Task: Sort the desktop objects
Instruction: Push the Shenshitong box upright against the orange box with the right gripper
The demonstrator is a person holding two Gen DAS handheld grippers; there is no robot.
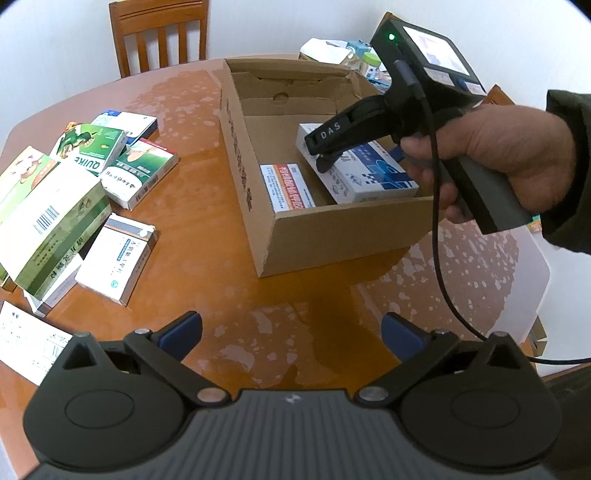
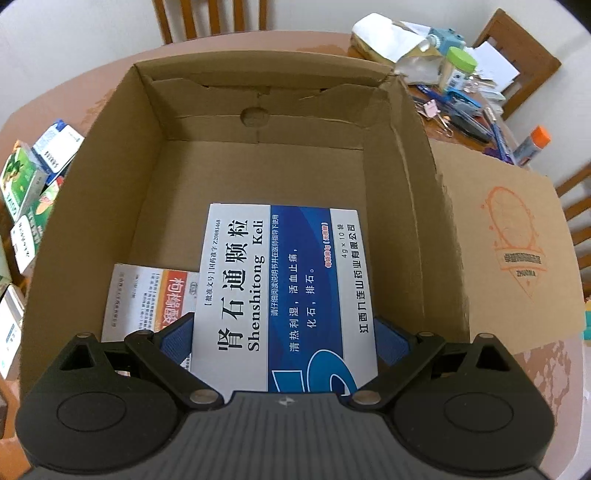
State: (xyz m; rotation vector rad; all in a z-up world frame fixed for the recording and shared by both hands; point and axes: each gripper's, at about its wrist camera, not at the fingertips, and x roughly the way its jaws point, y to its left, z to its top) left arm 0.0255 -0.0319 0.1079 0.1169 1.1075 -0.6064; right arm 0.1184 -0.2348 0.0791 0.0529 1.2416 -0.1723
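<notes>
An open cardboard carton (image 1: 332,236) stands on the round wooden table (image 1: 207,155). Inside it my right gripper (image 1: 317,157) is shut on a blue and white medicine box (image 1: 369,173), held low over the carton floor. In the right wrist view the blue pads (image 2: 177,339) press both sides of that box (image 2: 280,280). An orange and white medicine box (image 2: 147,295) lies flat under its left edge, on the carton floor (image 2: 258,166). My left gripper (image 1: 291,332) hovers open over bare table near the front edge. Several medicine boxes, one a green QUIKE box (image 1: 92,147), lie to its left.
A person's hand (image 1: 498,155) holds the right gripper, and its black cable (image 1: 439,258) hangs down across the carton's right side. The carton's flap (image 2: 517,240) lies open to the right. Bottles, pens and papers (image 2: 454,74) clutter the far right. A wooden chair (image 1: 159,33) stands behind.
</notes>
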